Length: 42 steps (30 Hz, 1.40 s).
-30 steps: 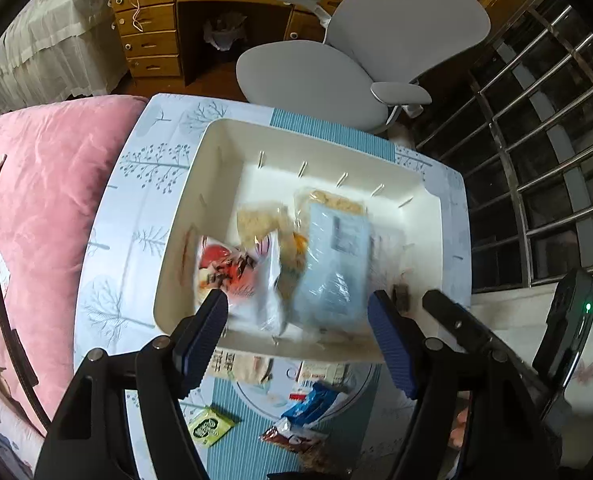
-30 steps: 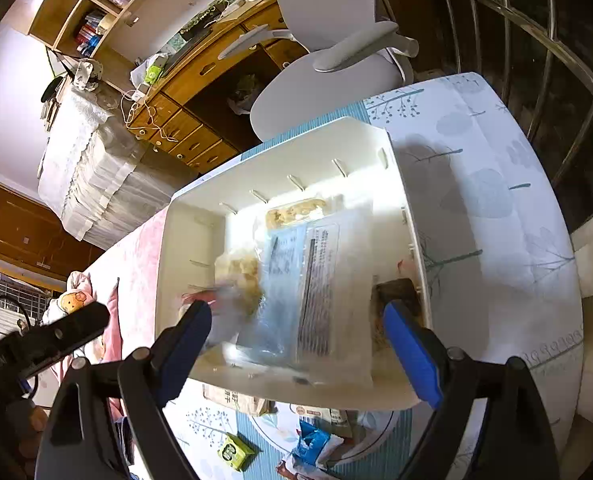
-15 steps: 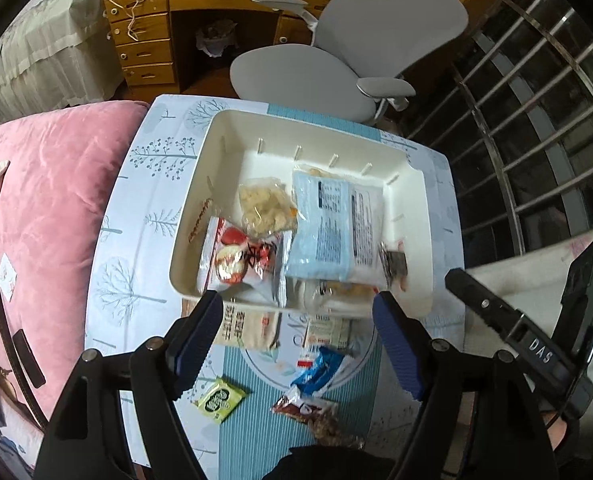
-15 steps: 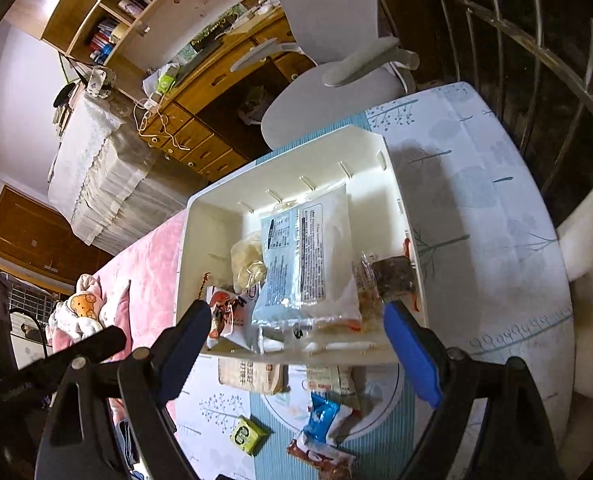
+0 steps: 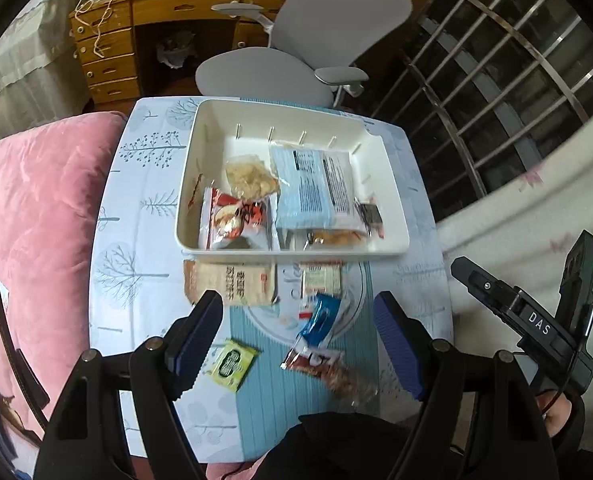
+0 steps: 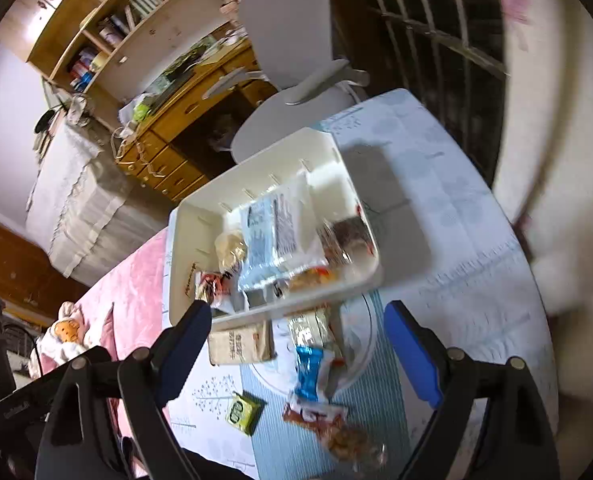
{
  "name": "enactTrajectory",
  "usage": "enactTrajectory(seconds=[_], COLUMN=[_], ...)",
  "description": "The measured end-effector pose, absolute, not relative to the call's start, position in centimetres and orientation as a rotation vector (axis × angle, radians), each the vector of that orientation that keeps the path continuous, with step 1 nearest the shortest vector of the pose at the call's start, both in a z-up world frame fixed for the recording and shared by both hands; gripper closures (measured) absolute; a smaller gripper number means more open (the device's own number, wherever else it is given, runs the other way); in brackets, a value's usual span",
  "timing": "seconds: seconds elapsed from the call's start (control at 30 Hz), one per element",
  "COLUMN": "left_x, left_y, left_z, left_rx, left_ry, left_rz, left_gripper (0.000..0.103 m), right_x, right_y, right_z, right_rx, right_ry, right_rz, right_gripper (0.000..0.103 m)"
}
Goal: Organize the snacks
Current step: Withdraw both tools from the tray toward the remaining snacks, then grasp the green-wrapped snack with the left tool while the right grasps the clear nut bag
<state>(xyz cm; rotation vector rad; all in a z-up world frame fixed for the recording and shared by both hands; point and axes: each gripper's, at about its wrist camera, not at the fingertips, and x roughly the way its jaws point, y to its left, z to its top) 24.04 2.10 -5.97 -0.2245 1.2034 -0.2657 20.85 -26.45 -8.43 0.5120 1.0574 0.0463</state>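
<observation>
A white tray (image 5: 296, 254) stands on the table and holds a light blue packet (image 5: 312, 192), a red-and-white packet (image 5: 236, 218), a clear bag of crackers (image 5: 250, 178) and smaller snacks. In front of it lie a beige packet (image 5: 232, 284), a blue packet (image 5: 320, 320), a green packet (image 5: 234, 362) and a red packet (image 5: 324, 368). My left gripper (image 5: 296, 320) hangs open above these loose packets, holding nothing. In the right wrist view, my right gripper (image 6: 296, 320) is open and empty over the blue packet (image 6: 310, 368), just short of the tray (image 6: 348, 286).
The table wears a pale tree-print cloth (image 5: 136, 216). A pink quilt (image 5: 36, 208) borders it on the left. Behind the tray are a grey office chair (image 5: 296, 60) and a wooden desk (image 5: 112, 52). Window bars (image 5: 496, 80) stand at the right.
Both grippers have drawn back from over the tray and risen. The light blue and red-and-white packets have settled in the tray. The loose packets in front now show between the fingers.
</observation>
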Motion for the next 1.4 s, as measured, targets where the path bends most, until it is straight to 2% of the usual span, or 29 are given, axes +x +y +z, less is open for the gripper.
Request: enactTrajectory(seconds=[0.37, 0.67, 1.07, 1.4], left_x=[19.1, 16.8, 16.2, 17.2], left_y=[6.4, 8.0, 6.6, 4.1], left_z=[-7.8, -10.5, -14.1, -18.1], left_rx=[-0.149, -0.042, 0.064, 0.127], left_ry=[1.254, 1.302, 1.314, 1.375], left_rz=[-0.342, -0.404, -0.455, -0.459], left_gripper=[0.027, 0.027, 0.027, 0.027], right_x=[13.6, 8.1, 3.8, 3.9], right_y=[-22.5, -19.5, -19.5, -17.7], right_z=[-8.9, -11.5, -15.0, -17.8], right_rx=[0.512, 0.491, 0.4, 0.18], right_ry=[1.027, 1.019, 1.011, 1.001], right_rz=[-0.08, -0.134, -0.139, -0.061], right_gripper=[0.015, 0.015, 0.015, 0.016])
